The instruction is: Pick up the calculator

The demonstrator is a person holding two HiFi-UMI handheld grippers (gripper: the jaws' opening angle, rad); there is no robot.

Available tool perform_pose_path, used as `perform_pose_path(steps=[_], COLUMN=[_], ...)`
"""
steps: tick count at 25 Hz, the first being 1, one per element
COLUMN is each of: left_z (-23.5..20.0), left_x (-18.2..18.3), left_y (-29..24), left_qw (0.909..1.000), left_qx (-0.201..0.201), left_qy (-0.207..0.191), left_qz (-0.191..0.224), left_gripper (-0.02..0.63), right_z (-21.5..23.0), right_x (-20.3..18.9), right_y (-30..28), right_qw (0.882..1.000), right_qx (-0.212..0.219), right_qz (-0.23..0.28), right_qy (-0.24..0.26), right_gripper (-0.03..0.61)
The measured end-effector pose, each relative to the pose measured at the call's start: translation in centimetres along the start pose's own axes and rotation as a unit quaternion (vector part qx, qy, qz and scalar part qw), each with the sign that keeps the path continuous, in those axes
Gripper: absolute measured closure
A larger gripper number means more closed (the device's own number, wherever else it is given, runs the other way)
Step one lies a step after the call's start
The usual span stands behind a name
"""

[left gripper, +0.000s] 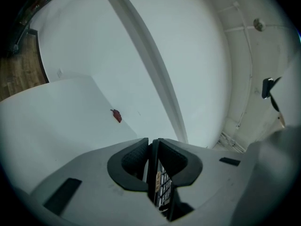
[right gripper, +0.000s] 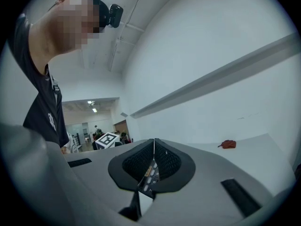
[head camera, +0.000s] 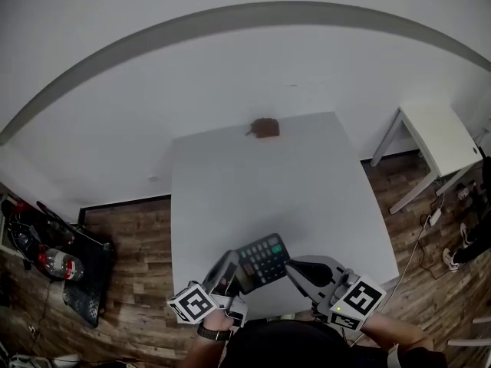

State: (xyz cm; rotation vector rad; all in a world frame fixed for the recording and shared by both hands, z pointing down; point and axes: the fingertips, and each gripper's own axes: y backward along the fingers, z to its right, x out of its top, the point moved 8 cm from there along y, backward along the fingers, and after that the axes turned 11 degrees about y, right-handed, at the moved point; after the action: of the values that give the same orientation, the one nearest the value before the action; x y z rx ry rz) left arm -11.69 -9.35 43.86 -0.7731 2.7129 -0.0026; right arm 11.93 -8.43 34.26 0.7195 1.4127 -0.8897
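Observation:
The black calculator [head camera: 262,259] with grey and green keys hangs over the near edge of the white table [head camera: 261,182], held from both sides. My left gripper [head camera: 234,271] is shut on its left edge. My right gripper [head camera: 295,269] is shut on its right edge. In the left gripper view the calculator [left gripper: 160,185] stands edge-on between the dark ribbed pads of the left gripper [left gripper: 153,149], its keys showing low down. In the right gripper view a strip of the calculator [right gripper: 149,175] with its keys sits pinched in the right gripper [right gripper: 154,149].
A small reddish-brown object [head camera: 265,128] lies at the table's far edge by the white wall. A smaller white table [head camera: 437,140] stands to the right. A black rack with a bottle [head camera: 61,267] sits on the wooden floor at the left. The person's dark shirt [right gripper: 44,112] fills the right gripper view's left.

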Motion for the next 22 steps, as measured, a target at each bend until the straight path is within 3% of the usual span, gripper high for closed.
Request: perform_pose_path(steps=[12,22], left_z=[5.6,7.5], left_x=[-0.2,-0.4], left_y=[2.5,3.6], left_qw=[0.998,0.9962], left_qx=[-0.042,-0.057], left_qy=[-0.027,-0.045], left_qz=[0.038,0.048], left_gripper=[0.551,0.551], right_z=[-0.4,-0.5], right_x=[3.1,4.0], right_y=[2.2,2.3], right_qw=[0.998,0.997], right_qx=[0.006,-0.005], right_qz=[0.049,0.069], right_qy=[0.025,0.041], right_gripper=[0.565,0.566])
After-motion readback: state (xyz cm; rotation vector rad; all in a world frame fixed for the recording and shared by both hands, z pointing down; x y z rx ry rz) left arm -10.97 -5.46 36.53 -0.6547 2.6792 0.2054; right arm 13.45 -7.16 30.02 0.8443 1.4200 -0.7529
